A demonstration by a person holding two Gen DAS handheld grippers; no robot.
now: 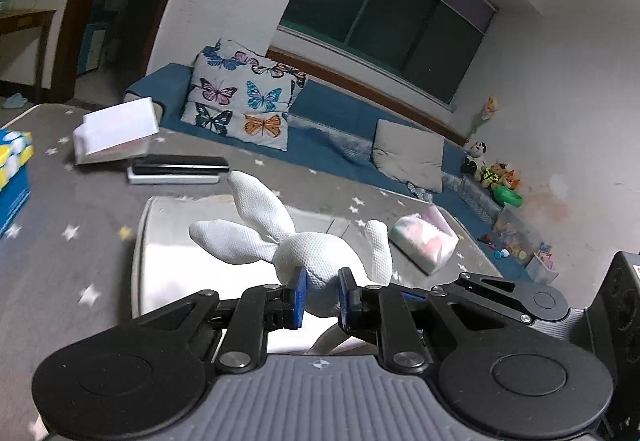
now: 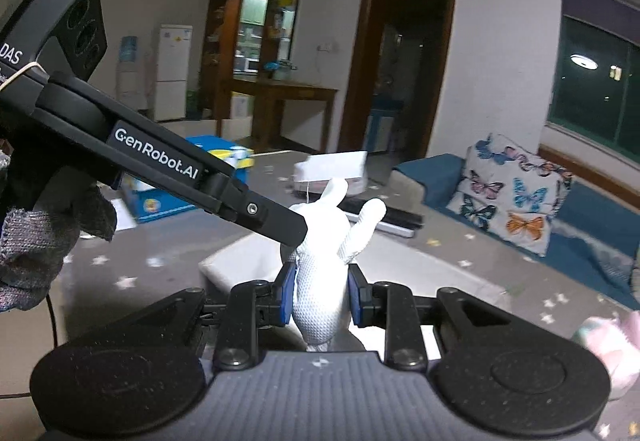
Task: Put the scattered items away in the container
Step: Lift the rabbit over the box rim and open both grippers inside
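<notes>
Nearest us, the left hand-held gripper (image 1: 322, 291) was clenched on a white plush rabbit (image 1: 316, 257), its blue pads (image 1: 299, 289) pressed to the toy's body. The right hand-held gripper (image 2: 319, 291) gripped the same rabbit (image 2: 322, 281) from another side, pads (image 2: 286, 293) against its knit cloth. In the right view the left tool's black finger (image 2: 256, 211) reached the rabbit's head from the upper left, and our gloved left hand (image 2: 36, 233) showed at the edge.

The rabbit hung just above a white bin (image 1: 160, 261), ears pointing away from us; whether any part touched the bin we could not tell, since the view blurred there.

Beyond the bin, on the grey star-patterned rug (image 1: 60, 201), lay a pastel soft pack (image 1: 426, 243) to the right, a flat black-and-white device (image 1: 176, 170), and a white box (image 1: 116, 131). A blue and yellow carton (image 1: 14, 169) sat at the left. Farther off, a butterfly cushion (image 1: 244, 97) and a grey pillow (image 1: 410, 155) rested on a blue mat (image 1: 328, 129) under the window.
</notes>
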